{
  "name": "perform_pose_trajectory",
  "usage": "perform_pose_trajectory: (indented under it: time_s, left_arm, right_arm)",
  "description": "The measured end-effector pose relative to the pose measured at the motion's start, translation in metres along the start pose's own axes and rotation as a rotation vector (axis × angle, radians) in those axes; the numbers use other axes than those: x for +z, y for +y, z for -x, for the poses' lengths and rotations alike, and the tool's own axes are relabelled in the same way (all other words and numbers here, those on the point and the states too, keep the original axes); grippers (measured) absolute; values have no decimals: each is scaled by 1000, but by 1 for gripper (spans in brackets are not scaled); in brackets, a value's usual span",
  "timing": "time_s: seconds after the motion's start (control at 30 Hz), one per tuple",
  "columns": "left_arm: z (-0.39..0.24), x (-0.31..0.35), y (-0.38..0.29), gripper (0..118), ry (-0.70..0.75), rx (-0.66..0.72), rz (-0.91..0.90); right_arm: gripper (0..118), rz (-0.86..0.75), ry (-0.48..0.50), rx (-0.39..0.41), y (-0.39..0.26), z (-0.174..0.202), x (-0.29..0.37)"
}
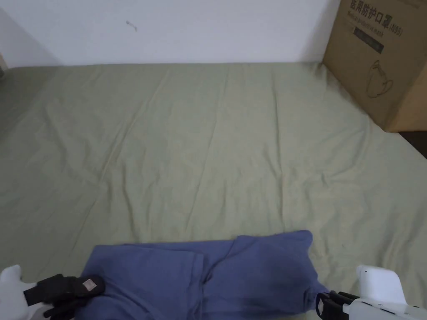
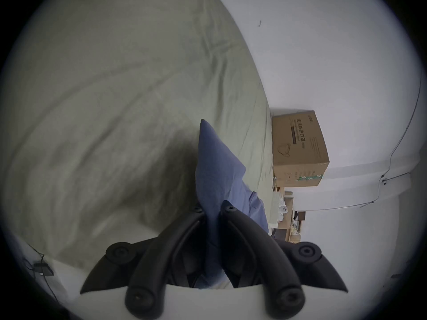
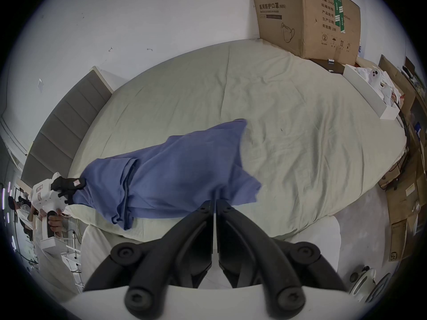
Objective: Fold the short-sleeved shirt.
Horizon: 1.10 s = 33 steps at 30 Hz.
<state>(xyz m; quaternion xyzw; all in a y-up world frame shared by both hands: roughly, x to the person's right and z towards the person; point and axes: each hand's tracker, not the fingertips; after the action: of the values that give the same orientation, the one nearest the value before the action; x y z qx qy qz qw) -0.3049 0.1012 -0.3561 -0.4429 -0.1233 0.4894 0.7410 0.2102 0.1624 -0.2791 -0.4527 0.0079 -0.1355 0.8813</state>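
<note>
The blue short-sleeved shirt lies stretched sideways along the near edge of the pale green bed sheet, with a fold running down its middle. My left gripper holds the shirt's left end; in the left gripper view its jaws are shut with blue cloth pinched between them. My right gripper is at the shirt's right corner; in the right gripper view its jaws are shut on the cloth's near edge. That view also has the left gripper, held by a hand.
A large cardboard box stands on the bed's far right corner against the white wall. Wide bare sheet lies beyond the shirt. A grey headboard is at the left, and boxes and clutter are on the floor to the right of the bed.
</note>
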Motion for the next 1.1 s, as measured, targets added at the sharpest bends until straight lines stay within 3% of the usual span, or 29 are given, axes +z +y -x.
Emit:
perform_pose_trajectory:
  time_s: [0.13, 0.37, 0.47, 0.67, 0.7, 0.73, 0.77, 0.8, 0.83, 0.87, 1.1]
  left_arm:
    - [-42, 4, -8, 9, 22, -72, -13]
    - [-170, -34, -45, 9, 51, -383, 19]
    - [-214, -76, -68, 9, 31, -515, 94]
    - [-239, -180, -111, 12, 65, -614, 301]
    - [-242, -195, -122, 20, 75, -645, 348]
    - [-243, -209, -131, 41, 76, -693, 386]
    - [-240, -220, -139, 82, 74, -719, 417]
    - [-239, -230, -143, 104, 72, -727, 444]
    - [-236, -237, -148, 110, 120, -712, 462]
    - [-234, -240, -150, 105, 148, -688, 456]
    - [-221, -186, -108, 99, 61, -563, 323]
  right_arm:
    - [2, -7, 8, -13, -2, -4, 1]
    - [2, -19, 16, -44, -5, -18, 5]
    - [2, -22, 14, -72, -6, -30, 6]
    - [2, -29, -2, -140, -9, -55, 10]
    - [2, -27, -6, -148, -10, -59, 11]
    - [2, -24, -11, -155, -11, -63, 11]
    - [2, -23, -17, -160, -11, -66, 11]
    - [2, -22, -21, -166, -12, -69, 11]
    - [2, -21, -25, -176, -12, -73, 11]
    - [2, -20, -27, -185, -12, -75, 12]
    - [2, -27, -38, -194, -12, -83, 12]
